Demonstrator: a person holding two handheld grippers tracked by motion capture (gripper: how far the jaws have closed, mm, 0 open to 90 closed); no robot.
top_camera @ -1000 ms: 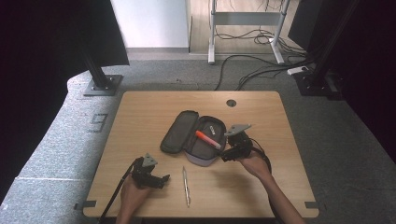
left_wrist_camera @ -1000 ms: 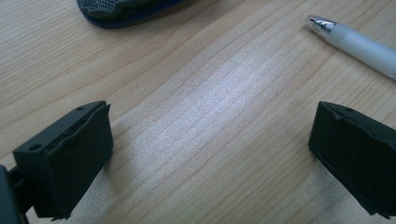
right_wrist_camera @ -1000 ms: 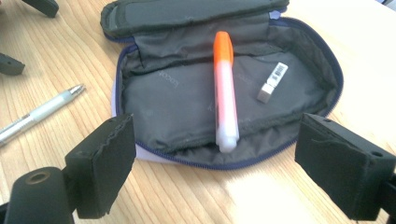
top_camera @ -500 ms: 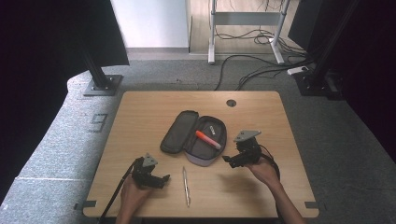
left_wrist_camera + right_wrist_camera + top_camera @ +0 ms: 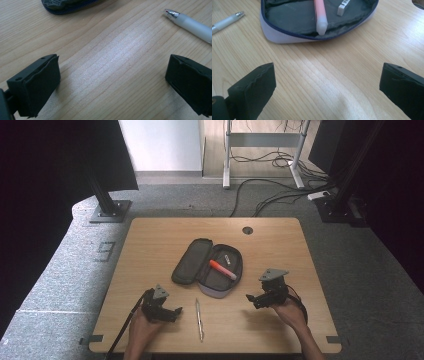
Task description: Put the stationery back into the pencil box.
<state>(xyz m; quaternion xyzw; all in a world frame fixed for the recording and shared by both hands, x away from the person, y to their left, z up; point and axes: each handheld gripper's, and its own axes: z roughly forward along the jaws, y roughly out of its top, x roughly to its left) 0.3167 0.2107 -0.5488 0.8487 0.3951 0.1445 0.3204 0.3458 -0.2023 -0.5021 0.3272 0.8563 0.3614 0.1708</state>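
An open grey pencil case lies in the middle of the wooden table. In it rest a pink-orange marker and a small white eraser. A white pen lies on the table in front of the case. My right gripper sits right of the case, pointing left at it; its jaws have just been opening and nothing is between them. The right gripper view looks past the right gripper at the marker and the case's rim. My left gripper rests left of the pen, open and holding nothing, with the pen's tip beyond its right jaw.
A round cable hole is at the table's far edge. Bare wood lies on both sides of the case. Black stand bases and loose cables are on the floor beyond the table.
My right gripper has drawn back from the marker in the case, moving right and toward the near edge. The marker has stayed in the case. The left gripper has not moved.
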